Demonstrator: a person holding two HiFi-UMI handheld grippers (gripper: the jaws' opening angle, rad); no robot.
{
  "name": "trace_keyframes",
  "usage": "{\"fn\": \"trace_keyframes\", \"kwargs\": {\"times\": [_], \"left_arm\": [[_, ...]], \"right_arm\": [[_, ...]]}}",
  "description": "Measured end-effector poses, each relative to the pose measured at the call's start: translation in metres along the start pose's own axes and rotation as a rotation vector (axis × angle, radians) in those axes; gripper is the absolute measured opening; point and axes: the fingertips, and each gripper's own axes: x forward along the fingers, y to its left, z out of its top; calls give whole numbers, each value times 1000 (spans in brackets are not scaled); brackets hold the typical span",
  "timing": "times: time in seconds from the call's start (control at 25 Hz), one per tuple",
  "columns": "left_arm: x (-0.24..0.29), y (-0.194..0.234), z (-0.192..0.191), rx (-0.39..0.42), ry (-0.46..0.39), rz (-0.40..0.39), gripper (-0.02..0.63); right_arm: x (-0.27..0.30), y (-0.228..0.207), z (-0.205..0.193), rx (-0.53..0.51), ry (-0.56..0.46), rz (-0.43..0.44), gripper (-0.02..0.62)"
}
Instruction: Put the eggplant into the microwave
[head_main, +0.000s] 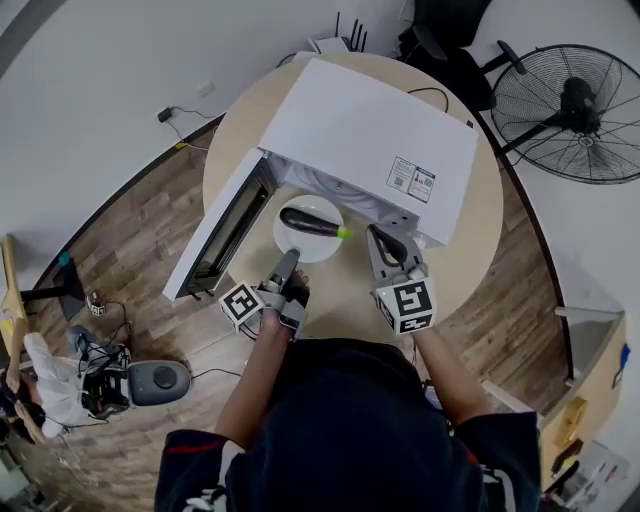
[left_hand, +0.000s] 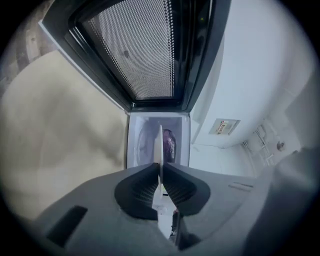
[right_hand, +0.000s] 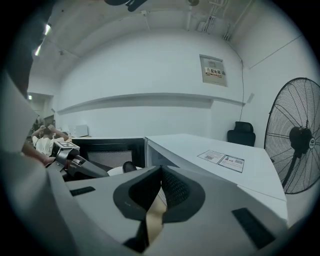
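Note:
A dark purple eggplant (head_main: 310, 223) with a green stem lies on a white plate (head_main: 292, 244) held at the mouth of the white microwave (head_main: 370, 130). The microwave's door (head_main: 225, 235) is swung open to the left. My left gripper (head_main: 288, 262) is shut on the plate's near rim. In the left gripper view the plate (left_hand: 160, 145) runs edge-on between the jaws of the left gripper (left_hand: 161, 169), with the eggplant (left_hand: 170, 144) beyond it. My right gripper (head_main: 385, 240) is shut and empty by the microwave's front right corner. In the right gripper view the right gripper (right_hand: 161, 171) has its jaws together.
The microwave stands on a round beige table (head_main: 480, 230). A black floor fan (head_main: 572, 110) stands at the right, a router (head_main: 335, 42) behind the microwave. Wooden floor, cables and a grey device (head_main: 160, 378) lie to the left.

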Motion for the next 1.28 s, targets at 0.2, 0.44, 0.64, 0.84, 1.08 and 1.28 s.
{"fn": "trace_keyframes", "kwargs": {"times": [0.2,0.44,0.64,0.84,1.08,1.28], "left_arm": [[24,7,2,7,65,8,35],[47,23,8,8,104,12,37],[64,29,16,5,109,-42,37],[79,47,17,33,127,-4,37],[91,60,14,29,124,19,37],[101,67,14,31,128,33,37]], "right_arm": [[5,-2,-4,-8,26,-36,11],[9,-4,-4,-8,35,-73,11],[5,-9,-12,-6,62,-104,11],[5,-15,-19,4,82,-117,11],[8,-17,-24,3,92,-110,11],[11,-18,-28,9,101,-107,11]]}}
